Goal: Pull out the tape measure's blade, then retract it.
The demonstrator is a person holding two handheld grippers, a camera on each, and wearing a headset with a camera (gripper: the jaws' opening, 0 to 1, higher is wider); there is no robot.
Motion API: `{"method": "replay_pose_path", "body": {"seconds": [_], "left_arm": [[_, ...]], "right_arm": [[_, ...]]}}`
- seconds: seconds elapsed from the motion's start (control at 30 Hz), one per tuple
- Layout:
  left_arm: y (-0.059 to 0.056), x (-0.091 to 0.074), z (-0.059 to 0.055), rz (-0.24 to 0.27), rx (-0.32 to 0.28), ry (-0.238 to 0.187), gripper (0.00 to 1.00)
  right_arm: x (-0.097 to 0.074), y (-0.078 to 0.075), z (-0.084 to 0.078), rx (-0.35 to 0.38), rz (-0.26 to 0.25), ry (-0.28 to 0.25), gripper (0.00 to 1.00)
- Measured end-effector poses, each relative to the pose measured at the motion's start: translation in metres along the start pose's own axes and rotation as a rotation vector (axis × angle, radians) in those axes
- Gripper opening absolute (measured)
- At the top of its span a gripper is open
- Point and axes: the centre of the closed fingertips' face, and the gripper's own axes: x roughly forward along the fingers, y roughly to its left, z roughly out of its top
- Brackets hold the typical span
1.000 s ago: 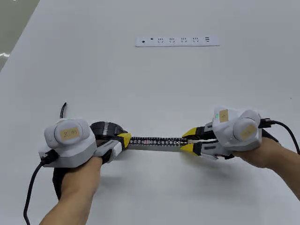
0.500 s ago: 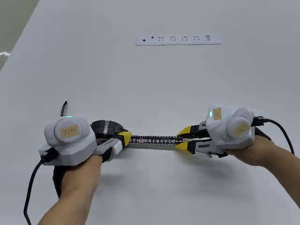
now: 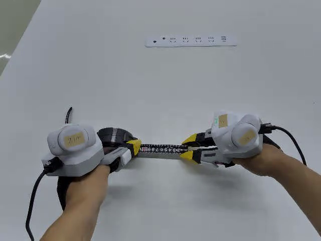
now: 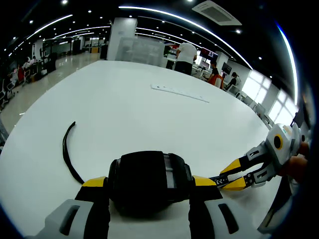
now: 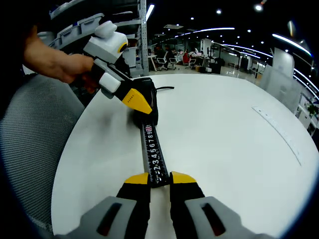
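The tape measure (image 3: 115, 138), black and rounded, sits on the white table (image 3: 150, 90) in the near left part of the head view. The left tool (image 4: 149, 183) is clamped on it: in the left gripper view one yellow-tipped jaw presses against each side of the tape measure, which fills the gap between them.

The blade (image 3: 163, 149) runs out of the tape measure to the right, lying low over the table, dark with pale numbers along it. In the right gripper view the digits up to 9 can be read. The far end of the blade, away from the tape measure, is pinched in the right tool (image 3: 189, 147), whose two yellow jaw tips are closed together on it. The two tools face each other along the blade, with a short stretch of blade showing between them.

A hand (image 3: 88, 186) holds the left tool on the near left side of the tape measure, and another hand (image 3: 261, 160) holds the right tool beyond the blade's end. A black cable (image 3: 35, 196) trails from the left tool toward the near edge.

Just left of the tape measure a thin black cord (image 4: 70, 154) lies curved on the table. Well beyond the tape measure, across bare table, a white power strip (image 3: 190, 41) lies flat, sockets up.
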Motion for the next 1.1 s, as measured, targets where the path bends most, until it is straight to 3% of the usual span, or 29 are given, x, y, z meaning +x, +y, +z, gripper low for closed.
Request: {"method": "replay_pose_path", "body": {"seconds": [1.1], "left_arm": [[0.002,0.002,-0.002,-0.004,-0.008,0.003,0.61]], "right_arm": [[0.047,0.011,0.031,0.001,0.029,-0.041,0.13]]}}
